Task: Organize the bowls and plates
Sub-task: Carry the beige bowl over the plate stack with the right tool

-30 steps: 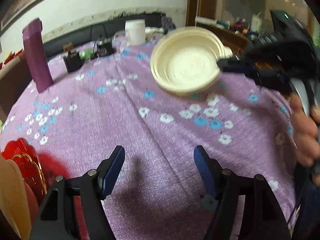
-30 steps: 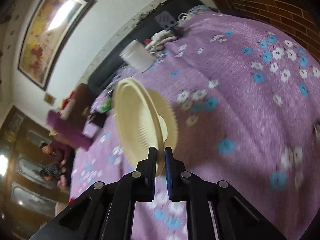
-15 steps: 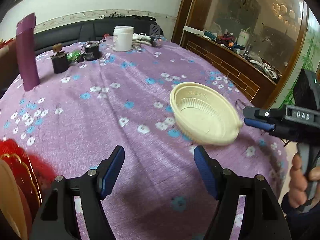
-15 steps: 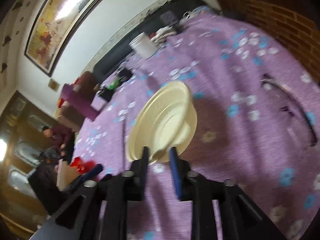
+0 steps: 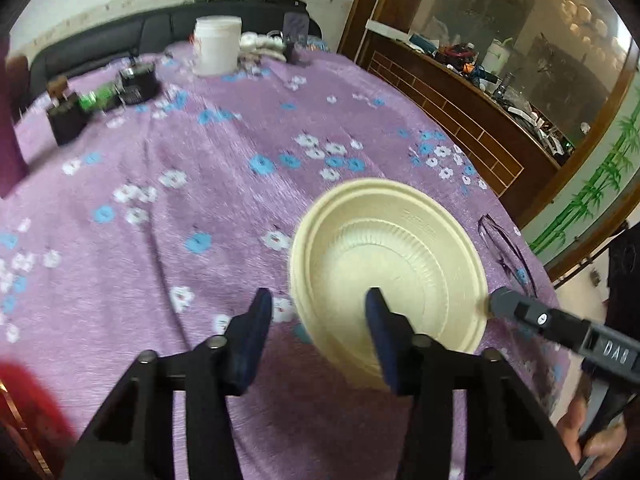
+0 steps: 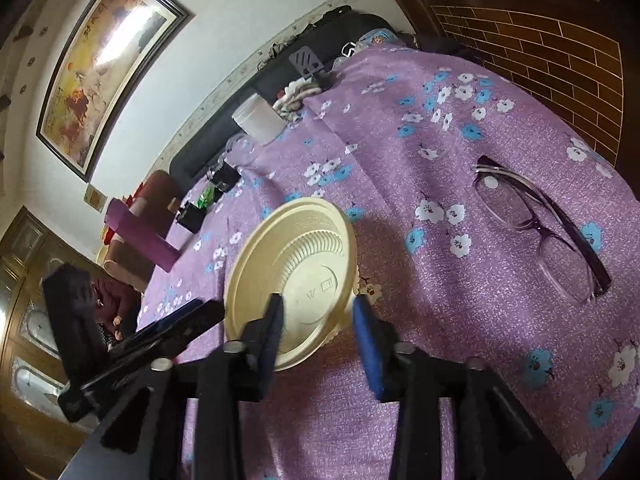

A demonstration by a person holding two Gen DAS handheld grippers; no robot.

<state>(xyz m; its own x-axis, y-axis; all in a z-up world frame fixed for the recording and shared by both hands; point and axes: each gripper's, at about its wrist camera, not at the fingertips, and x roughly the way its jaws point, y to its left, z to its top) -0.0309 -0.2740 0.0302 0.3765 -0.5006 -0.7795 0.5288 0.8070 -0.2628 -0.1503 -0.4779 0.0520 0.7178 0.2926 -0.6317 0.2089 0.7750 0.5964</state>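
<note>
Setting the cream ribbed plastic bowl point(image 5: 390, 264) down at the surface's point(image 5: 200, 208) four-o'clock edge.
Both tools gape, gripping nothing: left tool point(image 5: 318, 336) straddles the near rim, right tool point(image 6: 318, 334) flanks the opposite rim; retreat straight back, avoiding the purple-framed glasses point(image 6: 540, 228).
</note>
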